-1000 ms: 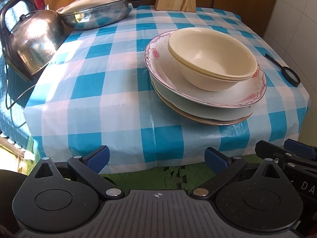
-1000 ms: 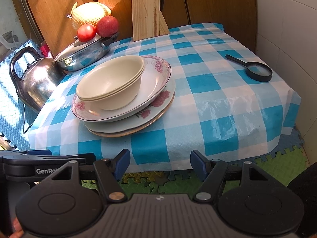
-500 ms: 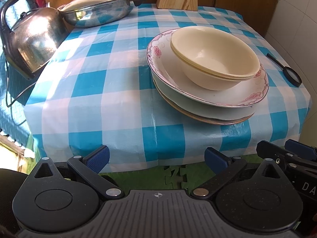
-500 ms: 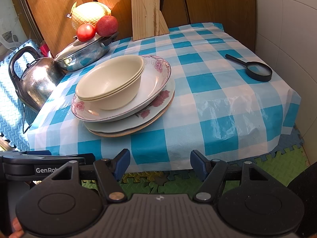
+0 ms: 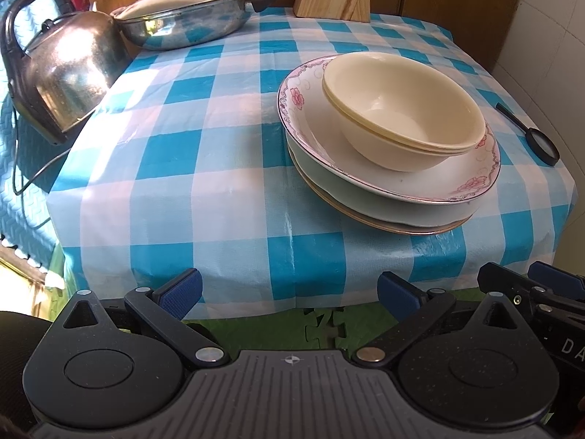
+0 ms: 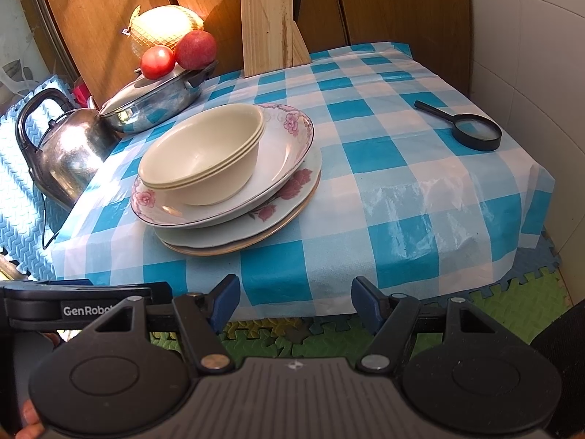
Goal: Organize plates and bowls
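Cream bowls (image 5: 402,106) (image 6: 204,153) sit nested on a stack of plates, the top one a floral-rimmed plate (image 5: 420,183) (image 6: 289,146), on the blue checked tablecloth (image 5: 204,168) (image 6: 402,183). My left gripper (image 5: 289,292) hangs open in front of the table's near edge, nothing between its blue pads. The right gripper (image 6: 295,301) is likewise open and empty, short of the same edge. In the left wrist view the right gripper (image 5: 530,289) shows at the lower right; in the right wrist view the left gripper (image 6: 84,298) shows at the lower left.
A steel kettle (image 5: 62,73) (image 6: 65,150) and a lidded pan (image 5: 182,18) (image 6: 153,98) carrying red fruit (image 6: 195,49) stand at the back left. A knife block (image 6: 270,33) is at the back, a magnifying glass (image 6: 471,128) on the right. Foam mats (image 6: 512,307) cover the floor.
In the left wrist view the table and dishes have slid very slightly up and right. The right wrist view is unchanged, and both grippers stay open.
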Demonstrator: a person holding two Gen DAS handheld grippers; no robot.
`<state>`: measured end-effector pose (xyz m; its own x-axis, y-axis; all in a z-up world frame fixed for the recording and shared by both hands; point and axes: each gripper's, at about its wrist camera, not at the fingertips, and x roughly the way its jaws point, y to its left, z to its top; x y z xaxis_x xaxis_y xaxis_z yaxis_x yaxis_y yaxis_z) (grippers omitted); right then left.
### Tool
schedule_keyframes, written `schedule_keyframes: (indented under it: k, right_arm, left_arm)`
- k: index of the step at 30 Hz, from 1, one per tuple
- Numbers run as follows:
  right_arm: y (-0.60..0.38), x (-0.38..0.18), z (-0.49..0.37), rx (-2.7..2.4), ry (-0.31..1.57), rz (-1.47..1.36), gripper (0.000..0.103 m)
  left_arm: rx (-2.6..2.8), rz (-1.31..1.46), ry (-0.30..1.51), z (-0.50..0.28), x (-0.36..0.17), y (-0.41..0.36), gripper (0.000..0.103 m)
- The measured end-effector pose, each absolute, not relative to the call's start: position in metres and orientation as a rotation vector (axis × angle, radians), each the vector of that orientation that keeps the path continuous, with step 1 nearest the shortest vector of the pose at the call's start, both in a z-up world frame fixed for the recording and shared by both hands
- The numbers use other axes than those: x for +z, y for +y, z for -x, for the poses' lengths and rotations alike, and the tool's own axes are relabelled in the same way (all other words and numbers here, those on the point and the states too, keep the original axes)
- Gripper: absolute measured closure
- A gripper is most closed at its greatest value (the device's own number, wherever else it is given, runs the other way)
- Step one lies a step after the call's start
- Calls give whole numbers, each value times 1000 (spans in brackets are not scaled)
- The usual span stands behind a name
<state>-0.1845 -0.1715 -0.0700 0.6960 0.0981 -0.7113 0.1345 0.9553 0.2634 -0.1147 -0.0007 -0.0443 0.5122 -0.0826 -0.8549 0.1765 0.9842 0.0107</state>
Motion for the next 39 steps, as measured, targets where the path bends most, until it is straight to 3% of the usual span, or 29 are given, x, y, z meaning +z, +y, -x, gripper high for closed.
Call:
schedule_keyframes:
  k: [39]
  right_arm:
    - [-170, -70, 185, -15, 806, -307, 40]
  left_arm:
    - [-176, -98, 1024, 114, -45, -1, 0]
